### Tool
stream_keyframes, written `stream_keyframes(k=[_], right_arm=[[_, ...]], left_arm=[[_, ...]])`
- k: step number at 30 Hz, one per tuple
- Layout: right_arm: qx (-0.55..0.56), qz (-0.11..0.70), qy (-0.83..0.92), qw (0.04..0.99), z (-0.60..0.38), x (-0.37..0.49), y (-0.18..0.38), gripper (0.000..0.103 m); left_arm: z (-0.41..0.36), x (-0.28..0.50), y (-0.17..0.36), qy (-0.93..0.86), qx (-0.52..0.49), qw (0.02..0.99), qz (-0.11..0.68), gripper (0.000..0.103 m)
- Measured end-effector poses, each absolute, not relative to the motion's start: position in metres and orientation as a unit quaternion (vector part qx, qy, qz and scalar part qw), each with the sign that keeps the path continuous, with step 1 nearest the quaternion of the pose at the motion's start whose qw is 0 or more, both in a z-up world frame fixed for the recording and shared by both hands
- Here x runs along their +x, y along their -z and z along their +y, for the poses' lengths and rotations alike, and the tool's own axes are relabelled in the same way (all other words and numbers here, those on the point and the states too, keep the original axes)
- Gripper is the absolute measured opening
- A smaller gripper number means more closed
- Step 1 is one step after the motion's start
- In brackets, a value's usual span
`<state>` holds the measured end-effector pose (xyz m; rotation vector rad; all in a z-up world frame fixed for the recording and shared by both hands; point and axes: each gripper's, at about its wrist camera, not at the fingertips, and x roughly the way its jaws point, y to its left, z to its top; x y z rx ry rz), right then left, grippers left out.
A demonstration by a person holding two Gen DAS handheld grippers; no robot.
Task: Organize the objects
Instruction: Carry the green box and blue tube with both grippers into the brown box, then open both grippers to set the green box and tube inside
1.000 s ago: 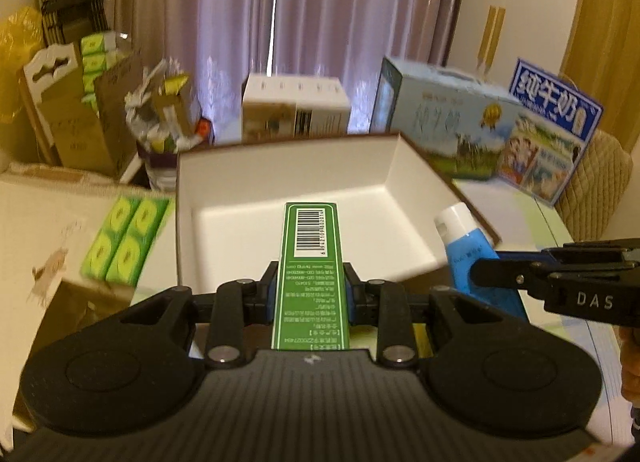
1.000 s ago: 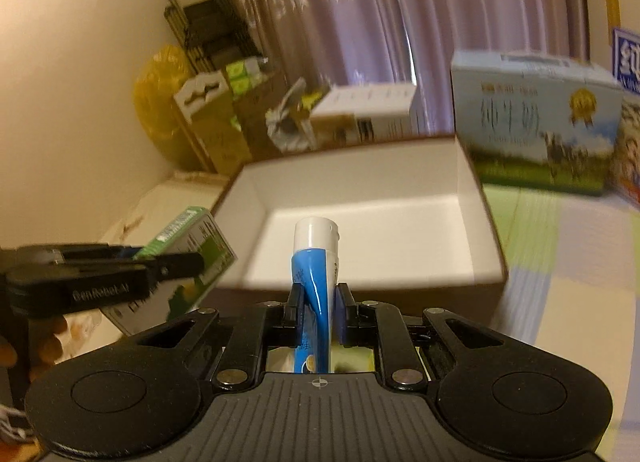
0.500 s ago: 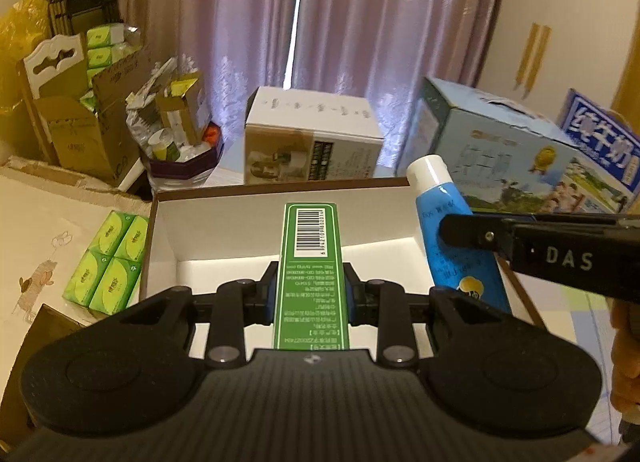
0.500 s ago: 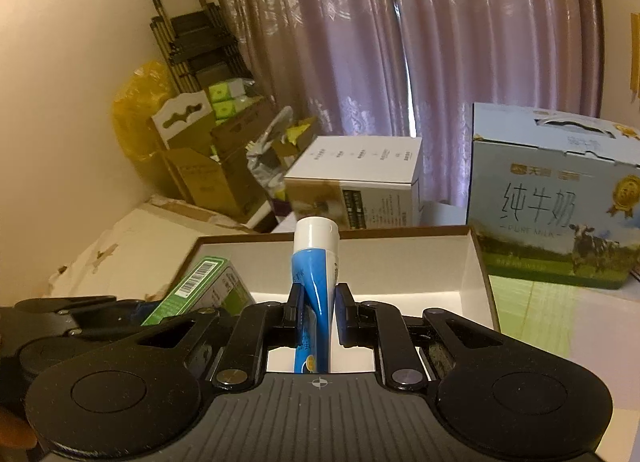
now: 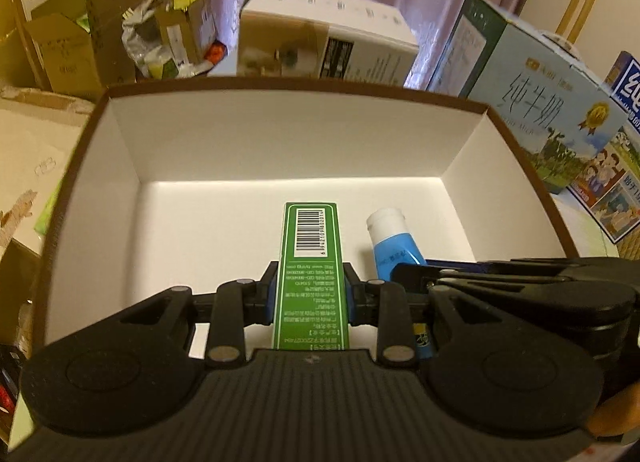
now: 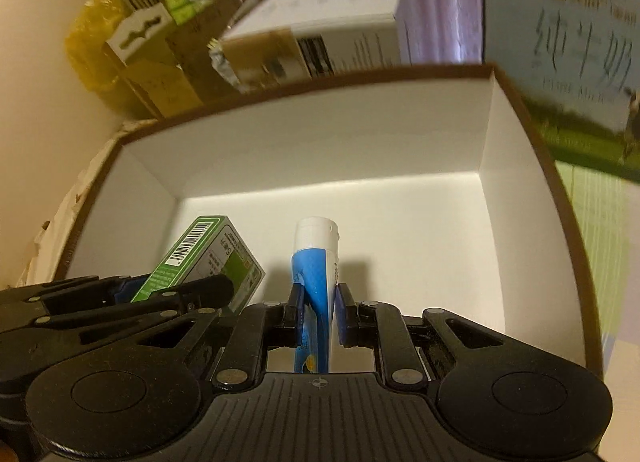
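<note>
Green box (image 5: 310, 262): barcode on top face, digits beside it too small to read; rows of small white print below, unreadable. Milk carton (image 5: 536, 102): large characters 纯牛奶, small "PURE MILK" under them, gold medal seal to right. Same characters blurred in right wrist view (image 6: 576, 46). Blue tube (image 5: 394, 246): faint print, illegible.

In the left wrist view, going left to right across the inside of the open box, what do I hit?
Left inner wall of the white box → green carton clamped in the left gripper → blue tube with the white cap held by the right gripper → right inner wall.
</note>
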<state>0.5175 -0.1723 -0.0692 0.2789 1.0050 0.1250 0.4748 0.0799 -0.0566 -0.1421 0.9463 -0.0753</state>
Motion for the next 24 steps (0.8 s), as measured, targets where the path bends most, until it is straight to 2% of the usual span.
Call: stream_keyframes(k=[6, 10, 15, 19, 24], right_arm=[[0.144, 0.492, -0.049, 0.857, -0.182, 0.52, 0.074, 0.013], [0.152, 0.492, -0.052, 0.855, -0.184, 0.52, 0.071, 0.024], [0.146, 0.491, -0.045, 0.857, -0.184, 0.513, 0.065, 0.03], [0.14, 0.483, -0.037, 0.863, -0.183, 0.505, 0.056, 0.045], [0.147, 0.452, -0.035, 0.879, -0.185, 0.485, 0.034, 0.058]], left_arm=[[0.077, 0.477, 0.065, 0.031, -0.072, 0.883, 0.462, 0.025], [0.077, 0.477, 0.067, 0.03, -0.073, 0.882, 0.465, 0.025], [0.076, 0.477, 0.068, 0.036, -0.076, 0.88, 0.467, 0.025], [0.081, 0.474, 0.063, 0.053, -0.083, 0.883, 0.459, 0.027], [0.089, 0.467, 0.049, 0.068, -0.076, 0.888, 0.448, 0.054]])
